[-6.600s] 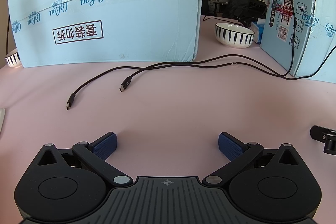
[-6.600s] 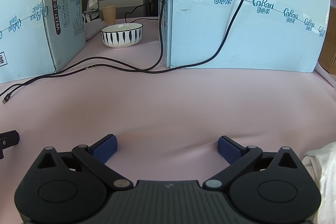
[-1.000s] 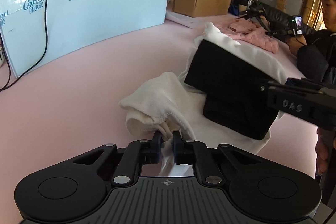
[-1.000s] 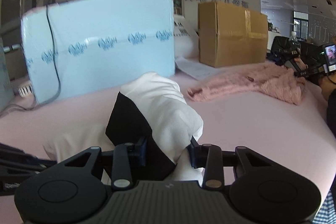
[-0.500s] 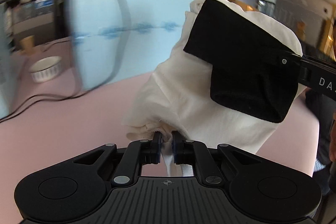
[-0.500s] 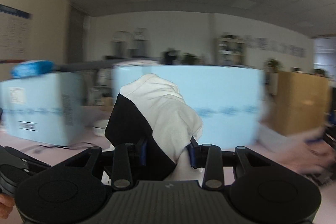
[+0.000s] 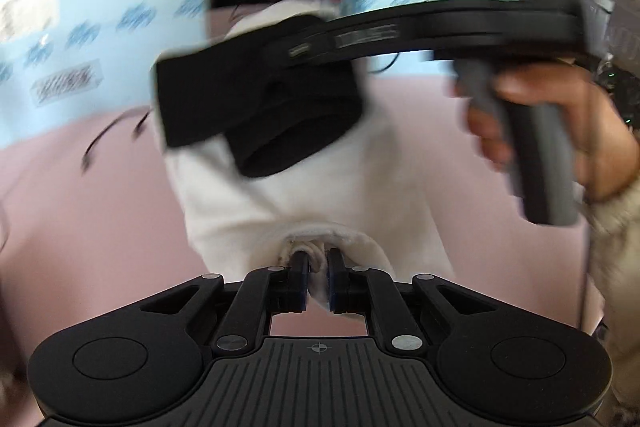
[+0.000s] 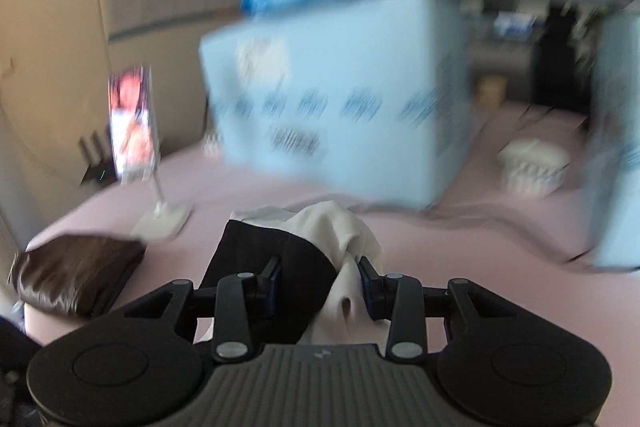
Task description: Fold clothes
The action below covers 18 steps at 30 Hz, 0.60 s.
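Note:
A white garment with a black panel (image 7: 328, 187) hangs in the air above the pink table, held by both grippers. My left gripper (image 7: 318, 275) is shut on a bunched white edge of it. My right gripper (image 8: 320, 281) is shut on the black-and-white part (image 8: 296, 259); in the left wrist view it reaches in from the right, its black body (image 7: 400, 35) over the black panel, a hand on its grey handle. Both views are blurred by motion.
Light blue cartons (image 8: 340, 119) stand on the pink table (image 8: 440, 247), with a striped bowl (image 8: 534, 167) and black cables (image 7: 104, 135). A dark brown folded item (image 8: 76, 275) and a small stand with a picture (image 8: 134, 131) sit at the left.
Both grippers have swung left with the garment, from facing the brown box and pink sweater to the blue cartons on the left. The right gripper now crosses above the left's view.

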### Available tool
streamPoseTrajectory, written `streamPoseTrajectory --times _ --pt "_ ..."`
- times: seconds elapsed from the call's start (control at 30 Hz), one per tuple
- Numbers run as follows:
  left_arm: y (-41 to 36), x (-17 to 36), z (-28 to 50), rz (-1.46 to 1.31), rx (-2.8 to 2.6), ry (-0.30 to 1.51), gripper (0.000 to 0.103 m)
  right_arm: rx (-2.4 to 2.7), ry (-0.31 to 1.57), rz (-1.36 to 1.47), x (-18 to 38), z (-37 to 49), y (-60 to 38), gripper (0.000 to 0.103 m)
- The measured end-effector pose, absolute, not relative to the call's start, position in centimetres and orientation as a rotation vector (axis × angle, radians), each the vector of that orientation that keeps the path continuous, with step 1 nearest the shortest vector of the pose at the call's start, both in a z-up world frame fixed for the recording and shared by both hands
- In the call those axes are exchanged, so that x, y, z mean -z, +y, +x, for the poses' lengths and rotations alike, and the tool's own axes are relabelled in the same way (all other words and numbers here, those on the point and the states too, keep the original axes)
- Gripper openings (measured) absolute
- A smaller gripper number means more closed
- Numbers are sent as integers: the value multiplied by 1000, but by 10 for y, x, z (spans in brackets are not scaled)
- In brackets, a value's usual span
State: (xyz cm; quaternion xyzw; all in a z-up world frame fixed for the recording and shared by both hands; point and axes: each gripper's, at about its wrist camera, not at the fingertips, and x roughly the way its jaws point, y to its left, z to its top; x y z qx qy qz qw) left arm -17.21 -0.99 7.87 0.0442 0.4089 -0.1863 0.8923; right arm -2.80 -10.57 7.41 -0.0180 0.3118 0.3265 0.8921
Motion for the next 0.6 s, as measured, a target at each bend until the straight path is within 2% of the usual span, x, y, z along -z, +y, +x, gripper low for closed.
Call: streamPoseTrajectory --times 0.07,0.13,0.17,0.23,0.3,0.33,0.37,0.4,0.5,0.6 --pt "-3 -72 -170 102 350 865 9 -668 650 -39 -64 -25 -92 44" --pt "7 -76 -166 68 368 884 9 -666 665 -17 -60 -23 -90 53" --pt "11 -79 -164 50 377 893 11 -667 681 -1 -59 -22 -91 62" --pt "21 -83 -160 15 394 912 24 -651 697 9 -56 -17 -93 75" --pt "31 -88 -155 -20 412 930 54 -587 654 43 -56 -21 -106 91" --pt "36 -90 -153 -38 421 939 62 -553 631 60 -56 -22 -112 92" --pt "41 -93 -151 -55 428 945 74 -520 608 77 -56 -24 -119 93" --pt "46 -103 -148 -62 402 900 80 -486 585 94 -57 -26 -125 94" --pt "59 -123 -139 -81 338 819 85 -367 507 126 -61 -35 -147 99" --pt "63 -123 -113 -120 335 852 85 -317 500 141 -70 -51 -179 99"
